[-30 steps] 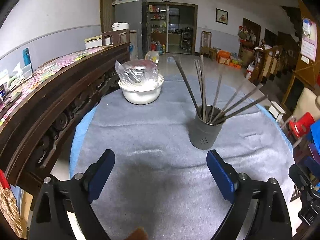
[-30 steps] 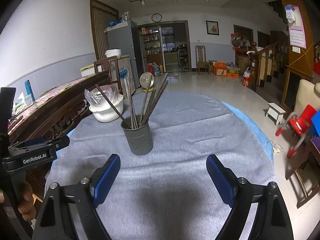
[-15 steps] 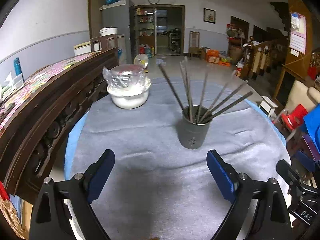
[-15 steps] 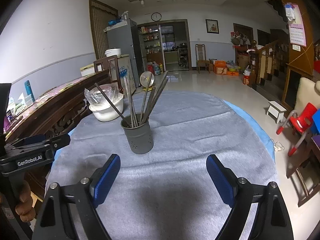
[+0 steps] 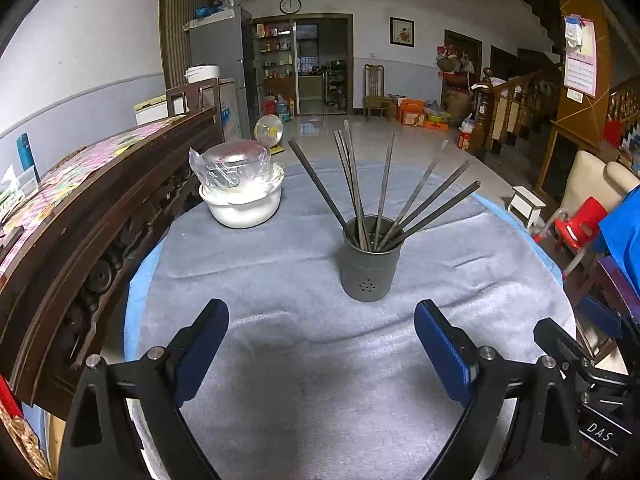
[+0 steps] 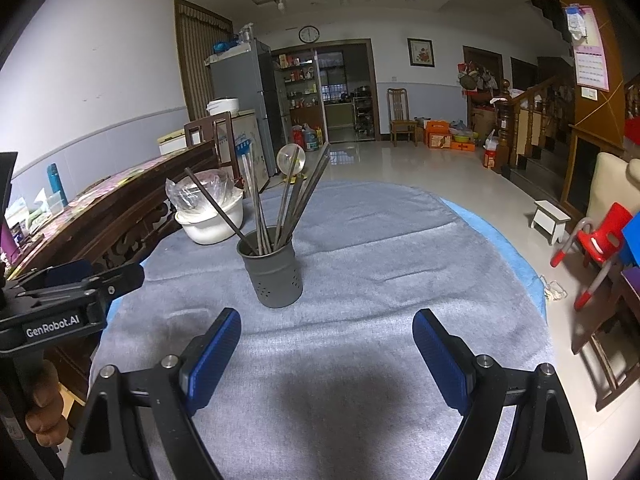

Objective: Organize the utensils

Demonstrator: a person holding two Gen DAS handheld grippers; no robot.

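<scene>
The grey utensil holder (image 5: 372, 266) is seen ahead of the left tongs (image 5: 320, 344), beyond the blue pads and slightly toward the right pad, well clear of both. From the right wrist view the same holder (image 6: 275, 272) is found ahead of the right tongs (image 6: 326, 350) and nearer their left pad, again untouched. Both pairs of tongs are held wide apart, with nothing between the pads. The left tongs are also glimpsed at the left edge of the right wrist view, gripped by a hand (image 6: 44, 408).

The holder is a dark grey cylinder, standing upright, with a cluster of small holes low on its wall. A bundle of long, thin, dark metal chopsticks (image 5: 384, 196) is fanned out from its mouth, some leaning left, most leaning right.

The holder is set on a round desk (image 5: 280, 360) covered by a grey cloth with a blue edge showing. Farther back on the left, a white bowl (image 5: 244, 208) is placed, with a clear plastic-wrapped container resting in it. A dark carved wooden bench back (image 5: 92, 208) is seen beside the desk. Behind, a large room is shown, with a tiled floor, a refrigerator (image 5: 224, 64), a wall clock (image 5: 290, 5) and a red chair (image 5: 580, 220).
</scene>
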